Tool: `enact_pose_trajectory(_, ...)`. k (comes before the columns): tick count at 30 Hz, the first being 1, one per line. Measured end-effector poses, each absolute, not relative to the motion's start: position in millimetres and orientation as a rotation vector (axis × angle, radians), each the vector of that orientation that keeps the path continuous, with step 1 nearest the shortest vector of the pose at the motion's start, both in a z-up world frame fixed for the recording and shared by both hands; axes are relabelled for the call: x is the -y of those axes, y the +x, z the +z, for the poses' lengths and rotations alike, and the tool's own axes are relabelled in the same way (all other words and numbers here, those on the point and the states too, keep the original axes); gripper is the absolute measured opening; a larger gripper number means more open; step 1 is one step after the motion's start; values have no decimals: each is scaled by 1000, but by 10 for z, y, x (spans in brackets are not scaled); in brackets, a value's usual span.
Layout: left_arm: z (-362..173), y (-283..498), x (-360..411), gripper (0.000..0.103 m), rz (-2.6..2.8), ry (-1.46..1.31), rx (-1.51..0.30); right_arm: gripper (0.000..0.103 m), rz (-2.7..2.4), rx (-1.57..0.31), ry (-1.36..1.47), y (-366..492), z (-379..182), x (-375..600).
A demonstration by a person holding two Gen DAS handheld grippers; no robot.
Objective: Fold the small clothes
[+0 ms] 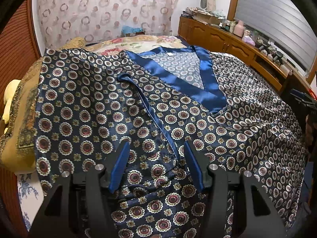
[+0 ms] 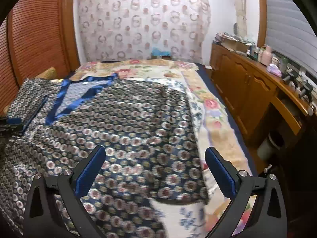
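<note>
The left claw (image 1: pixel 156 166) hangs over the patterned top (image 1: pixel 198 130), its two blue pads parted about halfway with nothing pinched between them; a blue-trimmed sleeve edge (image 1: pixel 150 115) of the folded-in sleeve runs up from the gap, though whether the pads brush the cloth is hard to tell from this angle. The right claw (image 2: pixel 155 170) is spread wide and released, hovering above the top's lower right part, near the hem corner; this view is smeared by motion.

The top lies spread on the bed (image 2: pixel 210 103), front up, its shiny blue V-neck (image 1: pixel 210 83) toward the far end. A floral bedspread (image 2: pixel 158 69) shows bare beyond the neckline and along the top's right side, the open room on the bed. Left of the top, a yellow-gold cushion (image 1: pixel 21 138) crowds the edge against a slatted wooden panel (image 2: pixel 35 33). Right of the top, past the bed's edge, stands a wooden cabinet (image 2: pixel 247 91) cluttered with bottles and boxes. A patterned curtain (image 1: pixel 107 10) hangs behind the bed.
</note>
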State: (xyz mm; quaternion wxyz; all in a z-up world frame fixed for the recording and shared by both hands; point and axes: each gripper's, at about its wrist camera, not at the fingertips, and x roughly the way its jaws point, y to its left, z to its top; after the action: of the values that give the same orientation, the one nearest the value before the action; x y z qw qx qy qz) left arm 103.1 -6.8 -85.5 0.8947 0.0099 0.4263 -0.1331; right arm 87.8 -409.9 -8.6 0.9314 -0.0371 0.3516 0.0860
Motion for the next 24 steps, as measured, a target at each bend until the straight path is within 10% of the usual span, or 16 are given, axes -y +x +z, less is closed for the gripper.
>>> enact_pose_trajectory(10, -958, 1074, 136, 58, -255, 55, -896, 61, 174, -830, -30, 1068, -279, 4488)
enact_pose_trajectory(24, -993, 1094, 246, 88, -278, 97, -903, 51, 200, -899, -13, 992, -435, 4624)
